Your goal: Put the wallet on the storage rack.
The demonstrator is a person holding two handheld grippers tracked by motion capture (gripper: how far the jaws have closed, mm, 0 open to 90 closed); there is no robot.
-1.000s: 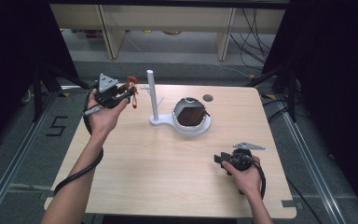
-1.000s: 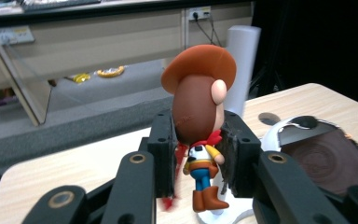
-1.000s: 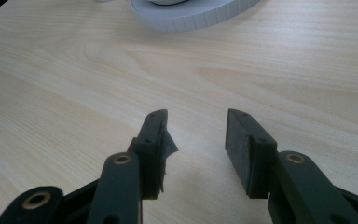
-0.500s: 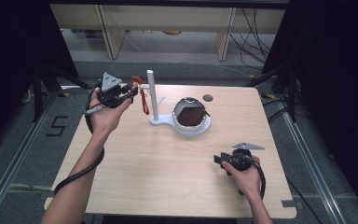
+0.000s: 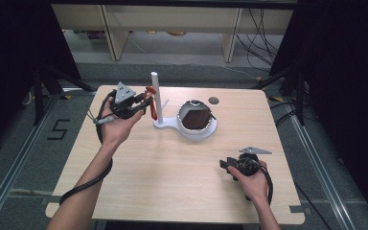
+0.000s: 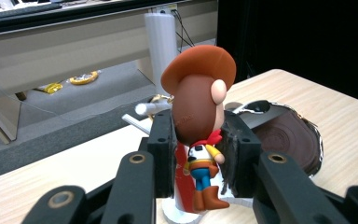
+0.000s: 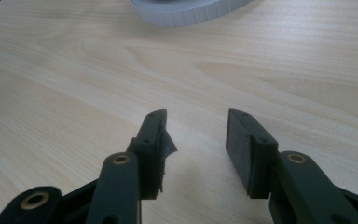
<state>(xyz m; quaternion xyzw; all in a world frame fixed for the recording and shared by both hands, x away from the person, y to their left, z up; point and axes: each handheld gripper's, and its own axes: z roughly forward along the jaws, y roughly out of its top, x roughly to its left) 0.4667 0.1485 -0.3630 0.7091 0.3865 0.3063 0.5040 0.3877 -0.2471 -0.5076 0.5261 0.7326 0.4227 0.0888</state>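
Two grippers in play. Left gripper (image 5: 141,103) is up at the far left of the table (image 5: 139,182), jaws clamped on a small cowboy figurine (image 6: 200,126): brown hat, red scarf, yellow top, blue trousers, brown boots. In the left gripper view the figurine is upright, pinched at torso height, pads touching both sides, boots hanging below the pads. It sits just left of the white post (image 5: 155,98), near it; touching or not, cannot tell. Post rises from a white stand (image 5: 165,125) whose round dish (image 5: 210,132) carries a dark brown disc (image 5: 195,119), to the right of the post. Small dark round mark (image 5: 213,100) on the table beyond the dish.

Right gripper (image 5: 225,167) rests low at the near right, well apart from the stand, jaws partly open with bare wood between them in the right gripper view (image 7: 193,154).
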